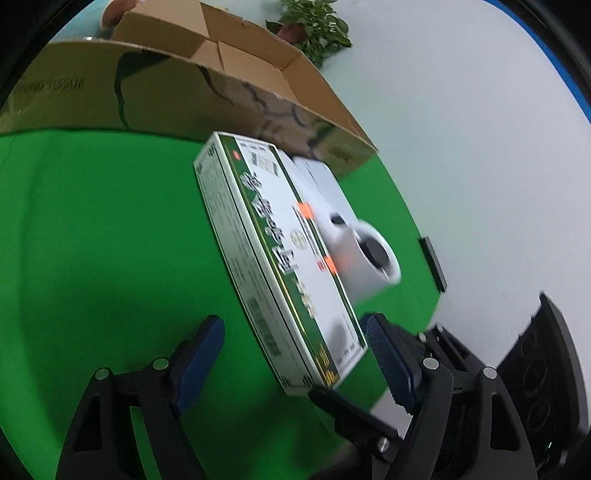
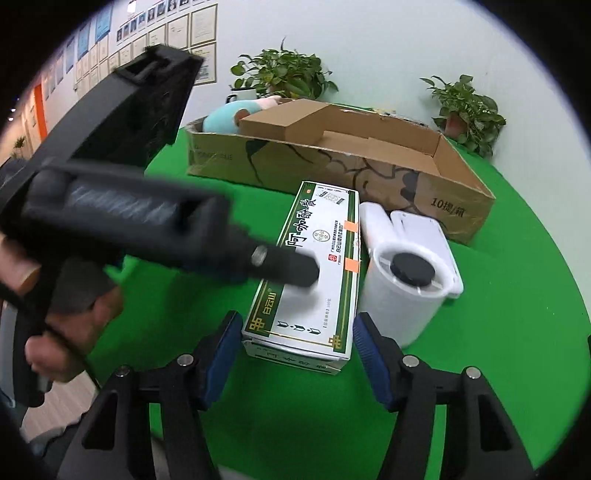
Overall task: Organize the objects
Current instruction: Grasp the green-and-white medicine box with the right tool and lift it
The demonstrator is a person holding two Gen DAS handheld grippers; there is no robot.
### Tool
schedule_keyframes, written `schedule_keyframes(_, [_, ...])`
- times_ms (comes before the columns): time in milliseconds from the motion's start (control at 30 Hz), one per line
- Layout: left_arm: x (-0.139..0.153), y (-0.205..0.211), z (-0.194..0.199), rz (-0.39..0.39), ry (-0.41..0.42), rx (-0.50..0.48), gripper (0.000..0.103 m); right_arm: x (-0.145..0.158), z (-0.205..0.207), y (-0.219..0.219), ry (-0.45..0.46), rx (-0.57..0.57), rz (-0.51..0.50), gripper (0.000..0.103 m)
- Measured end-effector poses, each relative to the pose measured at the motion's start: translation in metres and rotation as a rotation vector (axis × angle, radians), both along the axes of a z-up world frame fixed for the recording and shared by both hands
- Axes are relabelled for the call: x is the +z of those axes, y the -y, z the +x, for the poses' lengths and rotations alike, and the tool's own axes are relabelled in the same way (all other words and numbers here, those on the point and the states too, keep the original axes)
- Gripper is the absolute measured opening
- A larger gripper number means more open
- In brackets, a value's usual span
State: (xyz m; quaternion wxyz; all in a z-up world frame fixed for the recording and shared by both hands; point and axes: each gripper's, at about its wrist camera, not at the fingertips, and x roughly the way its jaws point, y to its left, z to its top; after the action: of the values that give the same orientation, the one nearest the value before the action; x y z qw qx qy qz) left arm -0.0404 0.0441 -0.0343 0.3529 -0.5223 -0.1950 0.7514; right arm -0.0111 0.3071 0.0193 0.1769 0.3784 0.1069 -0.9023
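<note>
1. Round table with bright green cloth top (image 2: pixel 517 258).
2. Pale, plain wall (image 2: pixel 369 44) behind it.
3. Rows of framed certificates and photos (image 2: pixel 177 33) on the left wall.
4. Two leafy green potted plants (image 2: pixel 284 72) against the wall.
5. Even indoor light.

Setting: an office-type interior. A pale wall (image 2: pixel 388 44) is hung with rows of framed certificates (image 2: pixel 192 33). Two potted plants (image 2: pixel 284 72) are set behind a round table covered in green cloth (image 2: pixel 517 280). An orange wall panel (image 2: pixel 40 110) is seen far left.
</note>
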Motion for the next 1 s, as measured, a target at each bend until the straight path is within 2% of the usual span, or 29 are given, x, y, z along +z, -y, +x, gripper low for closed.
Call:
schedule_keyframes(67, [-0.002,0.001,0.007,0.006,0.001,0.001,0.078,0.001,0.004,-0.002,0.000,0.003,-0.018,0.066])
schedule_keyframes(133, [-0.005,0.003,0.004,0.028,0.023,0.019,0.078,0.000,0.002,0.000,-0.006,0.003,-0.019,0.081])
schedule_keyframes(333, [-0.005,0.002,-0.023,0.017,0.039,0.041,0.077,-0.006,-0.021,0.002,0.022,-0.038,-0.012,0.081])
schedule_keyframes(400, [-0.005,-0.002,-0.026,0.016,0.034,0.035,0.077,-0.012,-0.032,0.001,0.078,-0.053,-0.038,0.079])
schedule_keyframes(467, [-0.006,-0.006,-0.024,0.006,0.019,0.028,0.077,-0.020,-0.037,0.000,0.120,-0.064,-0.042,0.062])
schedule_keyframes(533, [-0.006,-0.012,-0.015,0.014,0.028,0.014,0.071,-0.022,-0.032,0.000,0.127,-0.064,-0.044,0.062])
schedule_keyframes(667, [-0.004,-0.007,0.018,0.004,0.061,-0.004,0.073,-0.014,0.005,0.000,0.167,-0.017,-0.064,0.064])
schedule_keyframes(700, [-0.006,-0.004,0.025,0.027,0.075,0.001,0.073,-0.011,0.014,-0.002,0.167,-0.003,-0.071,0.065])
schedule_keyframes(800, [-0.013,0.005,0.037,0.109,0.106,0.046,0.073,-0.005,0.028,-0.005,0.154,-0.004,-0.068,0.077])
schedule_keyframes(933, [-0.013,0.004,0.040,0.113,0.097,0.066,0.073,-0.008,0.020,0.003,0.140,0.018,-0.057,0.077])
schedule_keyframes(967, [-0.013,0.004,0.038,0.115,0.106,0.070,0.073,-0.010,0.019,0.006,0.151,0.025,-0.055,0.075])
schedule_keyframes(1000, [-0.014,0.004,0.038,0.118,0.111,0.070,0.073,-0.012,0.017,0.008,0.161,0.026,-0.057,0.066])
